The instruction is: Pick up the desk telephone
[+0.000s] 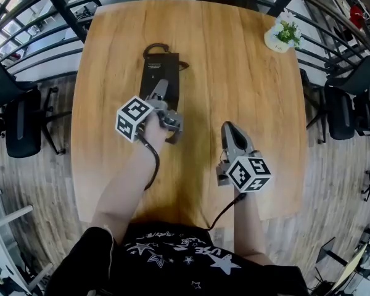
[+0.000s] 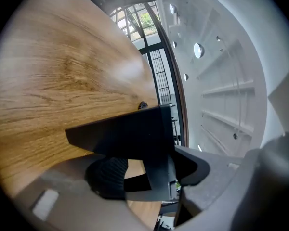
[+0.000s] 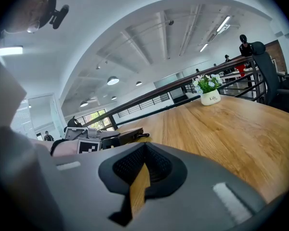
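Left gripper [image 1: 161, 91] jaws apart, straddling near edge of flat black plastic desk telephone [image 1: 159, 66] — no clamp, no lift yet. Right gripper [image 1: 229, 128] clenched, empty — right of telephone.

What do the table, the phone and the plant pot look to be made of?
Table: wood or wood-look laminate with a satin finish; long grain lines show, with a soft glare.
Phone: probably matt black plastic; its faces are flat and dull, with moulded edges.
Pot: likely glazed white ceramic, smooth with small print on it; plastic is possible.
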A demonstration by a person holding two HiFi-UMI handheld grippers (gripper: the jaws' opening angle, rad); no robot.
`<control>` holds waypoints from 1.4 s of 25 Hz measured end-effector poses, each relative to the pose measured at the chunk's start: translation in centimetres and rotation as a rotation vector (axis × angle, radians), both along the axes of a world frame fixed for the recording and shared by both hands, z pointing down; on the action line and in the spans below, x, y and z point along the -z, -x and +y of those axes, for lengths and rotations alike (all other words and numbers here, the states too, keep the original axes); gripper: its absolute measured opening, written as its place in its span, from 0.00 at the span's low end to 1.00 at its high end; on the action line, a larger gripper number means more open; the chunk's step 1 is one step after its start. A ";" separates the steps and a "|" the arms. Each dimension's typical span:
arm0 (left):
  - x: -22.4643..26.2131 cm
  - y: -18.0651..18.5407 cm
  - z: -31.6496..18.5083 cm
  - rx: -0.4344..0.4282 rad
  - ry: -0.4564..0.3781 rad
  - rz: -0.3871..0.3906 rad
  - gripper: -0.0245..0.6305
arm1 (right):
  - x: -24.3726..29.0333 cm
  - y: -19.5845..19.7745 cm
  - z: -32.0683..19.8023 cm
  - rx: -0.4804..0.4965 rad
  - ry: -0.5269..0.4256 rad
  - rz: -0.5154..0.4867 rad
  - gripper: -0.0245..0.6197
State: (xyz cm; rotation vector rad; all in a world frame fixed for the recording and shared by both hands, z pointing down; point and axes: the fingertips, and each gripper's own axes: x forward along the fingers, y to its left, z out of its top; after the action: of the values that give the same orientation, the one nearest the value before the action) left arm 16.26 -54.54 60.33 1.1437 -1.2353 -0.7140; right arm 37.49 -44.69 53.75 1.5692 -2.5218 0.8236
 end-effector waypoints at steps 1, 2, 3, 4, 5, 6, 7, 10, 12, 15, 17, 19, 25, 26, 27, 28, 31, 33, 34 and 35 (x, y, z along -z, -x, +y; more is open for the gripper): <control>0.1 0.0 0.0 0.001 -0.003 0.005 0.46 | 0.0 0.0 0.0 -0.002 0.000 0.000 0.04; 0.2 0.0 -0.1 0.002 -0.009 0.012 0.45 | -0.1 -0.1 0.0 -0.003 0.001 0.000 0.04; 0.4 0.0 -0.2 0.004 -0.012 0.018 0.39 | -0.1 -0.2 0.0 -0.005 0.002 0.000 0.04; 0.6 0.0 -0.2 0.008 -0.011 0.024 0.34 | -0.1 -0.2 0.1 -0.007 0.002 0.001 0.04; 0.6 0.0 -0.2 0.011 -0.005 0.028 0.33 | -0.1 -0.3 0.1 -0.009 0.001 0.001 0.04; 0.7 0.1 -0.1 0.009 -0.001 0.029 0.33 | 0.0 -0.3 0.1 -0.010 0.000 0.001 0.04; 0.7 0.2 0.0 0.003 -0.002 0.027 0.33 | 0.0 -0.3 0.2 -0.011 -0.002 0.001 0.04; 1.0 0.4 0.5 -0.023 -0.015 0.015 0.32 | 0.2 -0.5 0.3 -0.013 -0.009 -0.001 0.04; 1.4 0.6 0.8 -0.032 -0.026 0.027 0.32 | 0.4 -0.6 0.3 -0.015 -0.015 -0.002 0.04; 1.7 0.9 1.4 -0.051 -0.040 0.038 0.32 | 0.9 -0.4 0.5 -0.017 -0.024 -0.002 0.04; 1.7 1.3 2.1 -0.054 -0.050 0.063 0.32 | 1.2 -0.1 0.7 -0.013 -0.031 -0.001 0.04; 1.6 1.6 3.0 -0.057 -0.058 0.098 0.32 | 1.6 0.1 0.9 -0.010 -0.039 0.002 0.04; 2.9 3.0 6.3 -0.119 -0.129 0.165 0.32 | 3.4 0.8 2.0 -0.009 -0.065 0.015 0.04; 3.3 3.3 7.0 -0.131 -0.144 0.171 0.32 | 3.7 1.0 2.3 -0.008 -0.072 0.018 0.04; 3.7 3.6 7.7 -0.143 -0.158 0.174 0.32 | 4.1 1.2 2.7 -0.007 -0.080 0.021 0.04; 4.1 3.9 8.5 -0.157 -0.171 0.174 0.32 | 4.5 1.4 3.1 -0.007 -0.087 0.025 0.04; 5.6 4.6 10.6 -0.202 -0.218 0.170 0.32 | 5.5 1.9 4.4 -0.004 -0.107 0.036 0.04; 6.5 5.5 11.8 -0.223 -0.250 0.171 0.32 | 6.2 2.6 5.1 -0.001 -0.119 0.045 0.04; 6.9 5.9 12.4 -0.233 -0.261 0.172 0.32 | 6.5 3.1 5.5 0.000 -0.123 0.049 0.04; 7.3 6.4 13.0 -0.242 -0.266 0.173 0.32 | 6.8 3.6 5.9 -0.001 -0.127 0.051 0.04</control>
State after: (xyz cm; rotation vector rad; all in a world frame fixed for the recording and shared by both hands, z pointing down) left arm 9.88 -41.55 52.99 1.3914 -0.8553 -0.7905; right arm 33.88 -38.78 46.92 1.6052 -2.5832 0.6264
